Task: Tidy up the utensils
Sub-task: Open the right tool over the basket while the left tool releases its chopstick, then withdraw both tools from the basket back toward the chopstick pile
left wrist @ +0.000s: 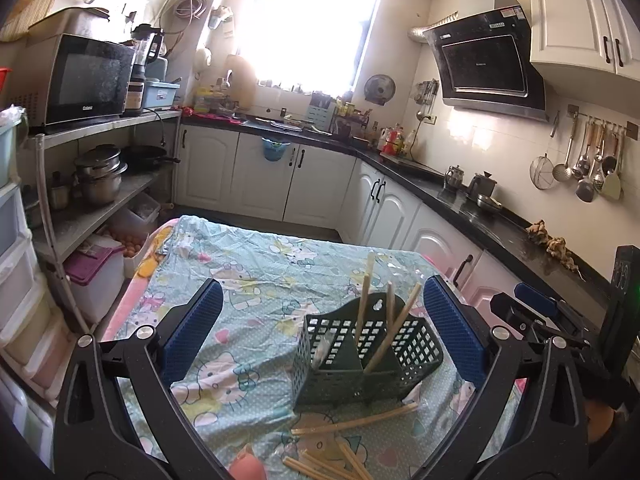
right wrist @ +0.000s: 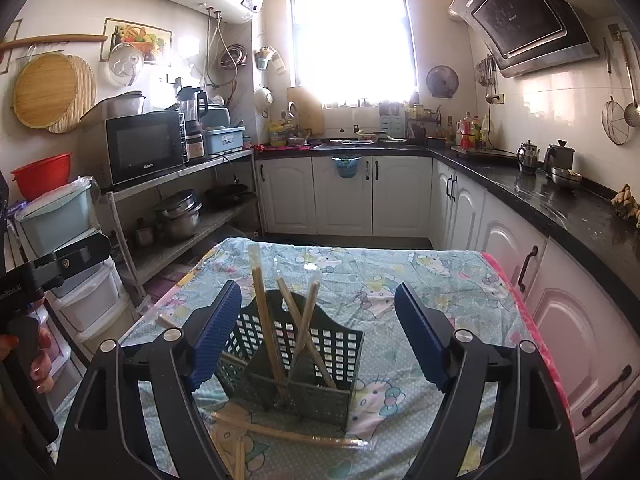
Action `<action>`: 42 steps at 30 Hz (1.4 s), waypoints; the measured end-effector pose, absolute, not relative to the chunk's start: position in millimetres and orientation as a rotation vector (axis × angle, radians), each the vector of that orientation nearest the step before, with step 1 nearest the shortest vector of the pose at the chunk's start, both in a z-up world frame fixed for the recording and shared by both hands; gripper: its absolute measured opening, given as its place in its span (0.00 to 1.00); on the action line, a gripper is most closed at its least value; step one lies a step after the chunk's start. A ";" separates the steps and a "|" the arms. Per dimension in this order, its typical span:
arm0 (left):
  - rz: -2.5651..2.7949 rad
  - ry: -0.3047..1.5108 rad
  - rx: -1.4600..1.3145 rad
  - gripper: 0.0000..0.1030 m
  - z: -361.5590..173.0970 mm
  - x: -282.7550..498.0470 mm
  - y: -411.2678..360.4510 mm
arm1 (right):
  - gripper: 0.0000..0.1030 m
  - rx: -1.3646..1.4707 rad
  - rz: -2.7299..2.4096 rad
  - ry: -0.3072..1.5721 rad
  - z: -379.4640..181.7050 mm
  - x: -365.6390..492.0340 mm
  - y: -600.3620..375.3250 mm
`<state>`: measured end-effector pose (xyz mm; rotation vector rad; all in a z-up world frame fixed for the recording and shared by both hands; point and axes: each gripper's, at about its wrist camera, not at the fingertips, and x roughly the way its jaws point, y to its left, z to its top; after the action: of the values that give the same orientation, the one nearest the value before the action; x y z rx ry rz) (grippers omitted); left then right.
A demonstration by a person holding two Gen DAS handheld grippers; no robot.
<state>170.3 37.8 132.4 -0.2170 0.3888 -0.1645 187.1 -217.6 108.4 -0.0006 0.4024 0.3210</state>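
A dark green slotted utensil basket (left wrist: 372,356) stands on the table with the cartoon-print cloth (left wrist: 256,280). Three wooden chopsticks (left wrist: 366,300) stand slanted in it. Several loose chopsticks (left wrist: 352,424) lie on the cloth in front of the basket. My left gripper (left wrist: 320,344) is open and empty, its blue pads either side of the basket. In the right wrist view the basket (right wrist: 292,364) holds three chopsticks (right wrist: 266,320), and a wrapped chopstick (right wrist: 288,434) lies in front of it. My right gripper (right wrist: 316,344) is open and empty, hovering above the basket.
White cabinets with a black counter (left wrist: 460,196) run along the right and back. A metal shelf with pots and a microwave (left wrist: 88,80) stands on the left, with plastic drawers (right wrist: 88,292) beside the table. The right gripper's body (left wrist: 560,320) shows at the left view's right edge.
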 end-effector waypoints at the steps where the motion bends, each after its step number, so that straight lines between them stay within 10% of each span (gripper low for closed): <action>1: -0.164 0.388 -0.218 0.90 131.8 168.1 37.7 | 0.75 0.000 0.321 0.402 108.3 185.1 -218.3; 42: -0.150 0.533 -0.218 0.90 66.0 120.7 30.0 | 0.76 -0.062 0.351 0.572 44.0 104.6 -233.9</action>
<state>120.7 30.0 66.0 -0.2182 0.5327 -0.1498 104.6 -233.9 44.0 -0.0616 0.5719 0.3508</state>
